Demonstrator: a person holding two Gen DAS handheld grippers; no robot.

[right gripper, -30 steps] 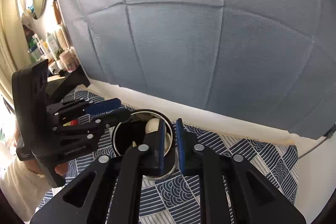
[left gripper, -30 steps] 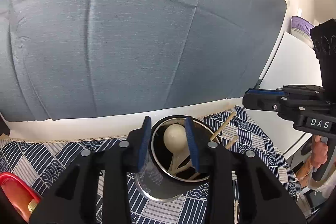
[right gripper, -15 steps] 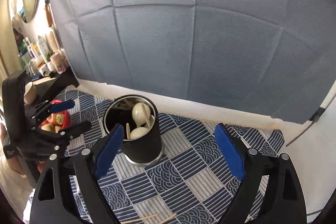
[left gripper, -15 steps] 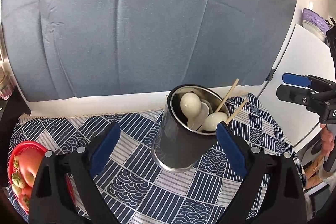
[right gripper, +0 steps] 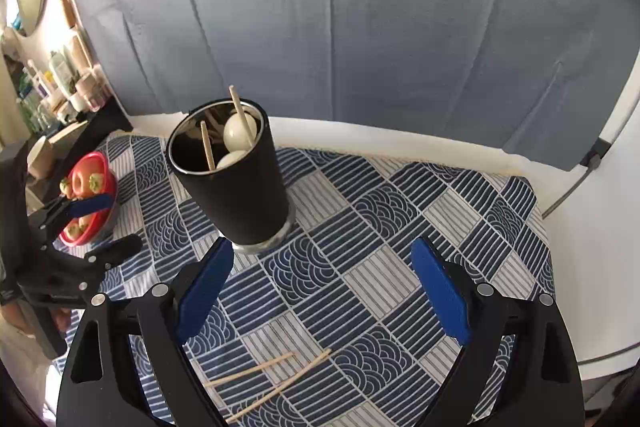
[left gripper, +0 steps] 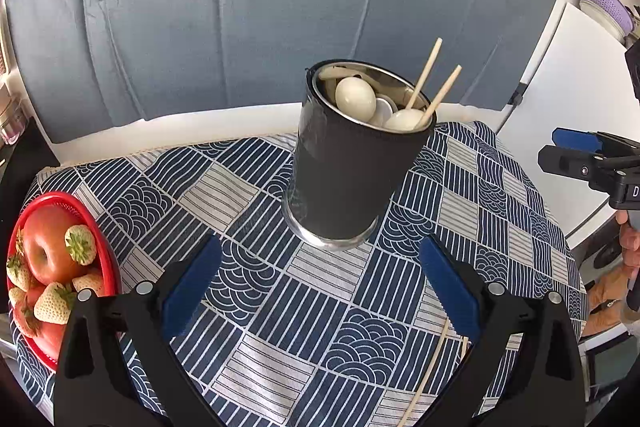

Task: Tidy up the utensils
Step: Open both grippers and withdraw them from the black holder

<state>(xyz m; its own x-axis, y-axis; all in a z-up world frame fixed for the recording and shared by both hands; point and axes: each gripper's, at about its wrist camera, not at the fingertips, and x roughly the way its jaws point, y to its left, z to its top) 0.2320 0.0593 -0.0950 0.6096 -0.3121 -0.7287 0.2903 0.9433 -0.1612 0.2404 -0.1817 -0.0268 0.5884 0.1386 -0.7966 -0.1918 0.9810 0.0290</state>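
Surface (right gripper: pixel 400 227) under blue patterned cloth, grey backdrop (right gripper: pixel 360 27) behind. Utensil holder (left gripper: pixel 352 163) upright beyond left gripper (left gripper: pixel 320 287), opening, empty; right gripper (right gripper: pixel 320 291) spread above loose chopsticks (right gripper: pixel 264 379).

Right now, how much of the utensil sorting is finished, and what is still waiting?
Mostly done, it seems: the black cup already holds two white spoons and two chopsticks, standing upright. Nothing is in hand: the right claw is open and empty, and the left claw is opening with nothing between its pads. Left to do: the loose chopsticks lying on the patterned cloth.
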